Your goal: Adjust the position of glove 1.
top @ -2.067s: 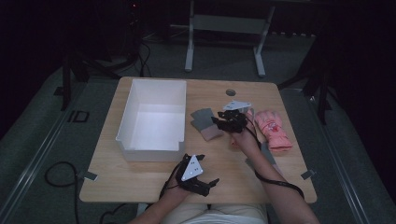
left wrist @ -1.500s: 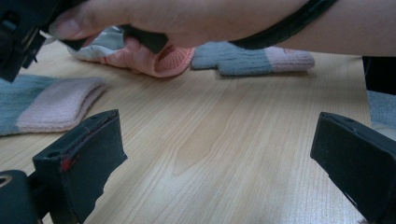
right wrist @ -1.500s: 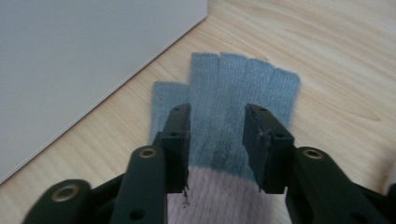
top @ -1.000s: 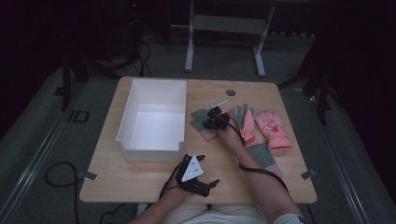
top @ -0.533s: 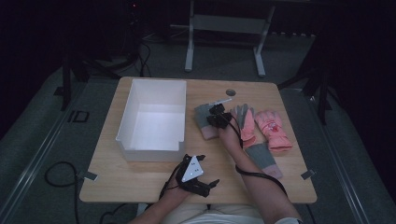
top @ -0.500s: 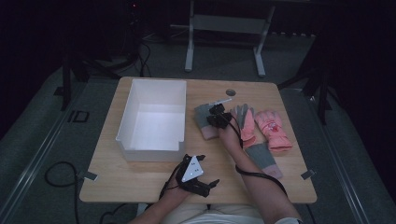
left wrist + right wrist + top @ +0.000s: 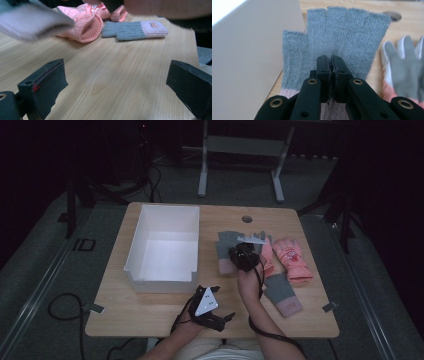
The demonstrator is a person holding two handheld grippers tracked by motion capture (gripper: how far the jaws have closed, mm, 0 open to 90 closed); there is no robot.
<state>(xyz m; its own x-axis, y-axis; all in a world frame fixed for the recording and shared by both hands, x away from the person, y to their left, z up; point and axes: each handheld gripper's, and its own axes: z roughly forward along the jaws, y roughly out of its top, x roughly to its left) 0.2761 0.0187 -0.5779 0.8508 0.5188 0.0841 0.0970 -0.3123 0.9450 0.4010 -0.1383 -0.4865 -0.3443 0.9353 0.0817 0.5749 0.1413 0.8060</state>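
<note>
A grey fingerless glove (image 7: 226, 245) with a pink cuff lies next to the white bin (image 7: 160, 285). My right gripper (image 7: 239, 259) is shut on the cuff end. Its jaws have just been closing, and the knit is pinched between them. In the right gripper view the glove (image 7: 342, 32) spreads out beyond the closed right gripper (image 7: 331, 65). My left gripper (image 7: 222, 320) rests near the table's front edge. In the left gripper view the left gripper (image 7: 117, 85) stands open above bare wood. The matching grey glove (image 7: 281, 292) lies to the right of my forearm.
Two pink padded gloves (image 7: 292, 257) lie right of the right gripper; one pink glove (image 7: 85, 25) and the matching grey glove (image 7: 135, 30) appear in the left gripper view. The bin wall (image 7: 249, 50) stands close on the held glove's left. A round hole (image 7: 246, 218) sits in the tabletop behind.
My right gripper went from the pink gloves to the grey glove by the bin, shut on its cuff end and drew back toward me, rising a little. The left gripper stayed put.
</note>
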